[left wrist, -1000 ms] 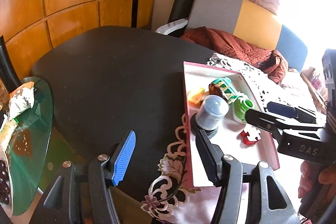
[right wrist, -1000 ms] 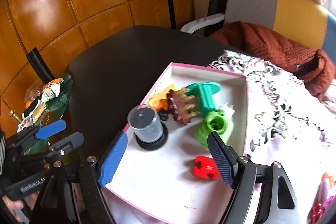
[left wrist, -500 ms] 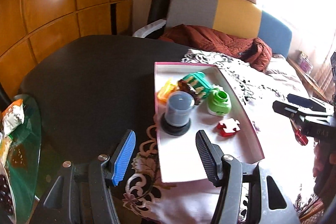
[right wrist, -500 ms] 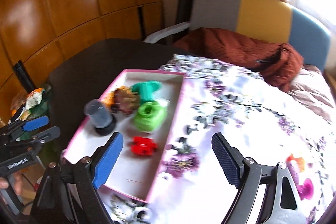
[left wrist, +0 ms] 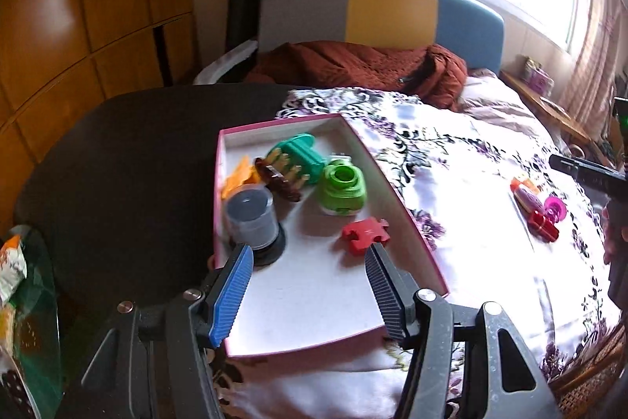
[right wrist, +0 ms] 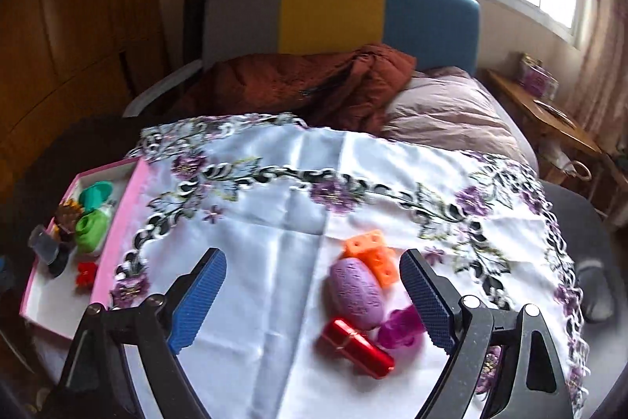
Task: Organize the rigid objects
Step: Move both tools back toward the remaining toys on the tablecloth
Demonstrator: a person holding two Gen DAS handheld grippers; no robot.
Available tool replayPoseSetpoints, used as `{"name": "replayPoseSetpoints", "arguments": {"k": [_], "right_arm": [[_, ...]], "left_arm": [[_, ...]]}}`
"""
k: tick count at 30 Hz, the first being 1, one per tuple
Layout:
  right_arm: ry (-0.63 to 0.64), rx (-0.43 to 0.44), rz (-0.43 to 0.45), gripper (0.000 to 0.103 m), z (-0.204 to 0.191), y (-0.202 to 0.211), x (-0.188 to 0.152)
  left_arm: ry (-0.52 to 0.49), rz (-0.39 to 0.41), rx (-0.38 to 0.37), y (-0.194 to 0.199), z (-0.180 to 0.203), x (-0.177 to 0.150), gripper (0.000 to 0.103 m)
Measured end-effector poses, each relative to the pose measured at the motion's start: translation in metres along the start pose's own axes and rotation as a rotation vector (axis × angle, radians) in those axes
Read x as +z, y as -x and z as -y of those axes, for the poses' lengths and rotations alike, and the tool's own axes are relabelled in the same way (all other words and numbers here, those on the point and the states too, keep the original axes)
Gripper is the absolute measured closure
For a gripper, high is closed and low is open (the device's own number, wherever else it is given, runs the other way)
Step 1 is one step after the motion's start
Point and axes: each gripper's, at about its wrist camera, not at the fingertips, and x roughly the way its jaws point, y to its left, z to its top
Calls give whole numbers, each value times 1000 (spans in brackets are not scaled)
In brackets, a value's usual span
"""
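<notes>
A pink-rimmed white box [left wrist: 322, 297] lies on the table's left and holds a red puzzle piece [left wrist: 365, 235], a green toy [left wrist: 342, 188], a teal spool [left wrist: 302, 154], a brown comb clip [left wrist: 280, 177] and a grey cylinder [left wrist: 249, 216]. My left gripper [left wrist: 308, 291] is open and empty over the box's near end. My right gripper [right wrist: 314, 297] is open and empty above loose items on the cloth: a purple oval [right wrist: 355, 291], an orange perforated cube [right wrist: 373, 256], a red tube [right wrist: 359, 348] and a magenta piece [right wrist: 402, 326]. The box [right wrist: 114, 222] also shows at the left of the right wrist view.
A floral white cloth [right wrist: 298, 207] covers the right part of a dark round table [left wrist: 129, 152]. A chair with a rust-brown blanket [right wrist: 298, 81] stands behind. A glass side table with snacks [left wrist: 27, 305] is at the lower left. The right gripper's tip [left wrist: 581, 169] shows at the right edge.
My right gripper has swung right, from over the box to over the loose items on the cloth. My left gripper's view has turned right, now over the box's near end. Both stayed open.
</notes>
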Motion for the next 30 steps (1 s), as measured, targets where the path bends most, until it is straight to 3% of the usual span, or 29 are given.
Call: {"name": "replayPoseSetpoints", "arguments": {"k": [4, 6, 10, 30], "right_arm": [[-187, -66, 7, 12, 55, -9, -18], [-273, -104, -29, 12, 74, -15, -23], [-376, -92, -15, 12, 94, -13, -24], [-539, -159, -33, 5, 129, -10, -32]], "left_arm": [[-37, 9, -22, -2, 19, 10, 43], [-57, 9, -39, -4, 30, 15, 43], [-98, -2, -69, -13, 54, 23, 43], [-280, -133, -206, -58, 149, 16, 43]]}}
